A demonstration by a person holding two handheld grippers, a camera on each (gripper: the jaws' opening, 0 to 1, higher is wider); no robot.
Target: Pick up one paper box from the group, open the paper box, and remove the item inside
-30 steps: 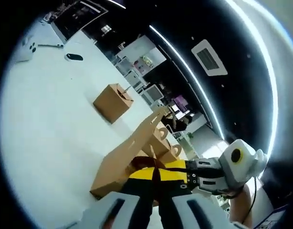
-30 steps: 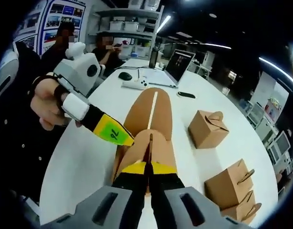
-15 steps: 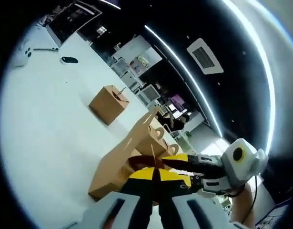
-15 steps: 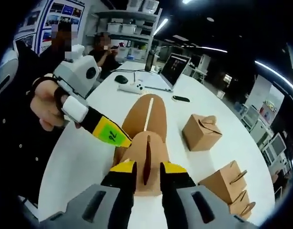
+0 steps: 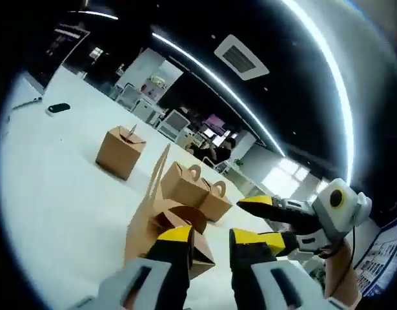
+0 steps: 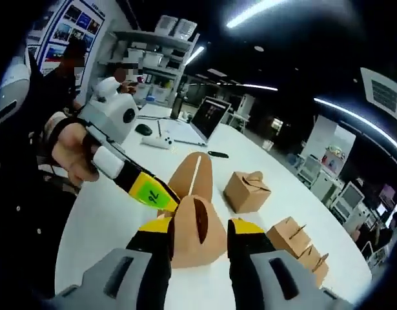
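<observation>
The open box point(image 6: 193, 229) lies on the white table point(image 6: 108, 213), its brown flaps spread, and it serves as the landmark here. In the right gripper view the right gripper point(image 6: 197, 240) has its jaws parted, one yellow-tipped jaw on either side of the box's near rounded flap — whether they touch the cardboard cannot be told. The left gripper point(image 6: 161, 200) comes in from the left of that view, held by a hand point(image 6: 72, 152), its yellow-and-black tip reaching the far left edge of the box; its green label reads "76".

In the left gripper view the same box point(image 5: 166, 223) sits just ahead of the left gripper point(image 5: 208, 248), whose jaws stand apart, the left jaw overlapping the box's lower corner. One flap stands up thin and tall from the box. The right gripper point(image 5: 266, 223) shows to the right of the box, clear of it, with jaws spread.

Beyond the box, a lone closed box point(image 6: 246, 191) stands apart on the table. To the right of the open box a cluster of closed boxes point(image 6: 298, 242) with handles sits together. Farther behind the open box are a laptop point(image 6: 204, 119), a dark phone point(image 6: 217, 154) and a white controller point(image 6: 161, 142).
</observation>
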